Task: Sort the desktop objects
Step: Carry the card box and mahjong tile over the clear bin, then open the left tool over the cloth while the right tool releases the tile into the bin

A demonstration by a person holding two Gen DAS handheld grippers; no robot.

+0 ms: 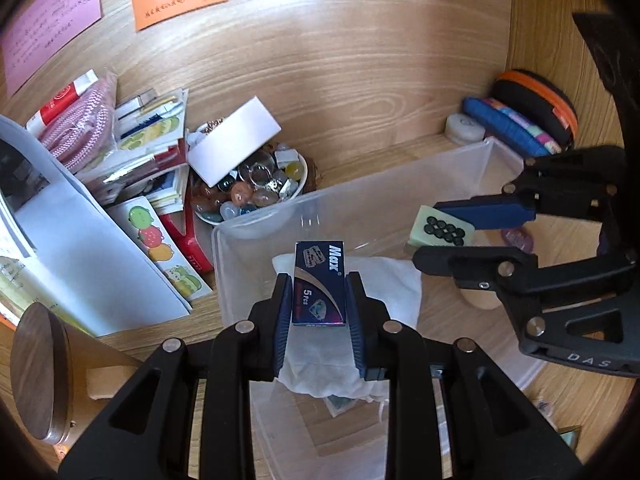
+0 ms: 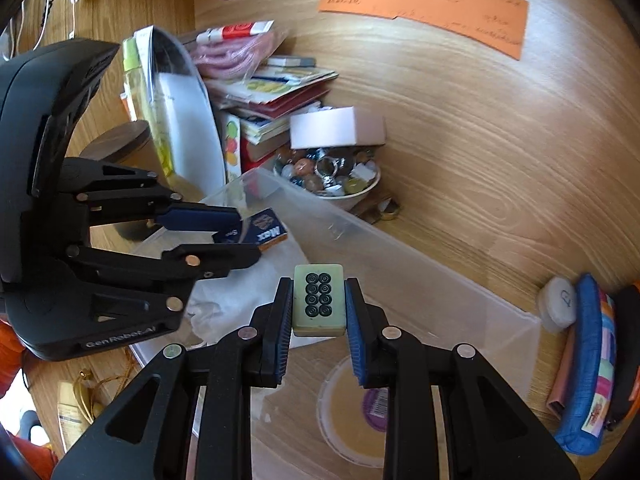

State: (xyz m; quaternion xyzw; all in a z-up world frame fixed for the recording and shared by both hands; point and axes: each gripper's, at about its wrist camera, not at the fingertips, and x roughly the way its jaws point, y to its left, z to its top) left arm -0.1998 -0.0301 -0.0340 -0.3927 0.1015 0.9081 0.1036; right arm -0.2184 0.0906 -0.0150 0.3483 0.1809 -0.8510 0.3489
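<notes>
A bowl of stones (image 1: 256,192) sits just behind the clear bin (image 1: 360,196); the left gripper (image 1: 319,292) clamps a small blue box (image 1: 319,284) above the bin's white cloth (image 1: 384,284); the right gripper (image 2: 319,312) pinches a mahjong tile (image 2: 319,300) over the same bin.

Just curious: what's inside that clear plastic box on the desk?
A crumpled white cloth lies in the clear plastic box. A small item peeks from under it; the rest beneath is covered.

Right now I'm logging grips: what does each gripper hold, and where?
Left gripper clamps the blue Max box by its long sides. Right gripper pinches the mahjong tile by its long edges.
</notes>
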